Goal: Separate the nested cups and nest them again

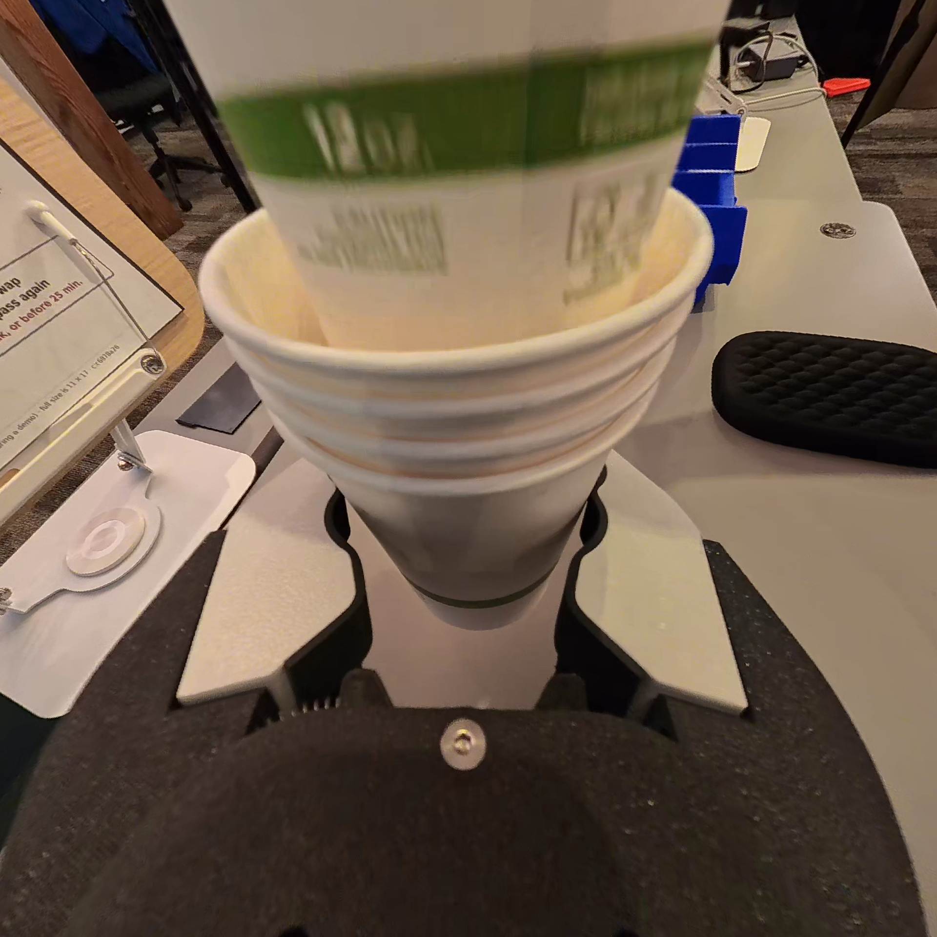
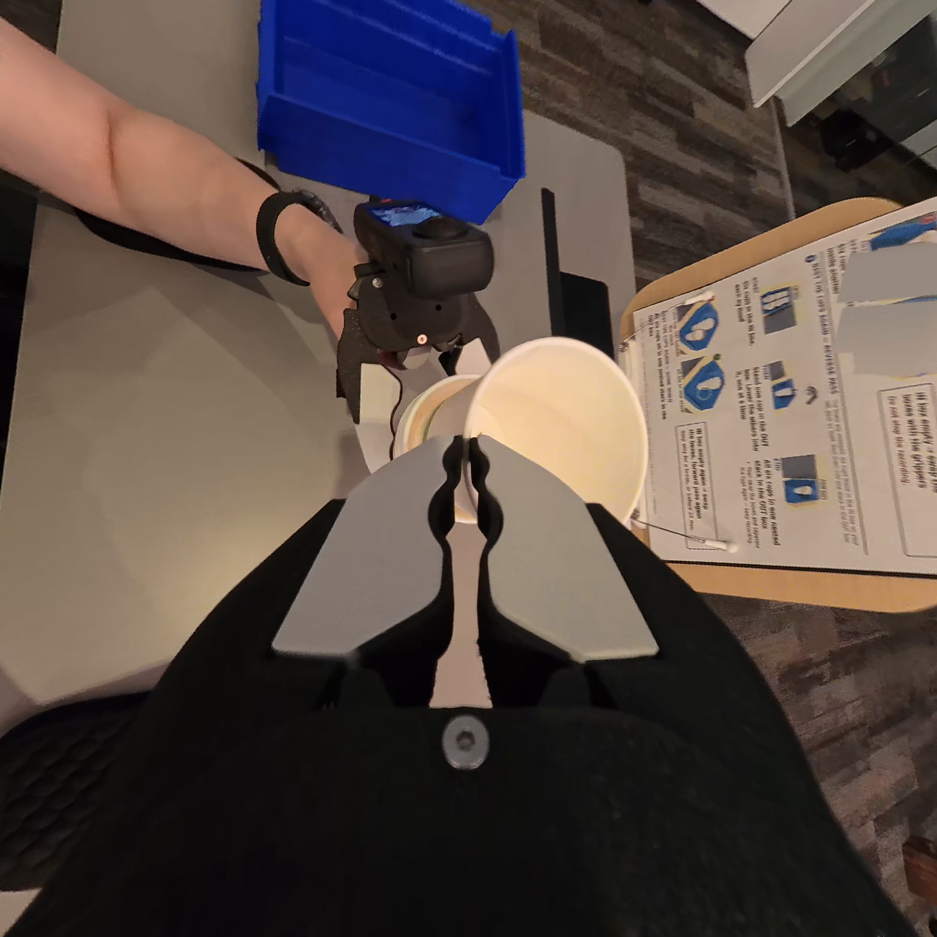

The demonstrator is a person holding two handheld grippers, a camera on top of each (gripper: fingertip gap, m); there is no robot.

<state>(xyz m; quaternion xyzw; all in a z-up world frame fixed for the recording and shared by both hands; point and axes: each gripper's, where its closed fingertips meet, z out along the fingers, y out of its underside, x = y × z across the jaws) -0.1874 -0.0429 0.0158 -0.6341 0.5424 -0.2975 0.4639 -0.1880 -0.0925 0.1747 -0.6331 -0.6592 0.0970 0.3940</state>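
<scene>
Left wrist view: left gripper [image 1: 469, 512] clamped round the lower wall of the stack [image 1: 456, 400] of nested white paper cups, fingers [image 1: 274, 608] pressing it from both sides. Four rolled rims showing one below another. Above the stack, a single cup [image 1: 456, 152], white with a green band, blurred, its narrow base dipping inside the top rim, not yet seated. Grey worktop [image 1: 791, 532] below. Black wrist rest [image 1: 831, 395] to the right, blue bin [image 1: 710, 203] behind the stack, a sign stand [image 1: 76, 324] with printed sheet to the left.

Right wrist view: right gripper [image 2: 466, 456] closed on the rim of the cup [image 2: 557, 421], one fingertip inside the mouth, the other outside, pinching the wall. Cup tilted with its open mouth facing the camera, pale inside. Base of the cup entering the stack [image 2: 431, 410], held farther off by the left gripper [image 2: 405, 365]. A person's hand [image 2: 329, 299] behind that gripper, black band at the wrist. Bin [image 2: 390, 106] beyond on the worktop [image 2: 152, 405]. Sheet [image 2: 791, 405] with pictures on a wooden board to the right. Patterned carpet [image 2: 710, 127] past the worktop edge.
</scene>
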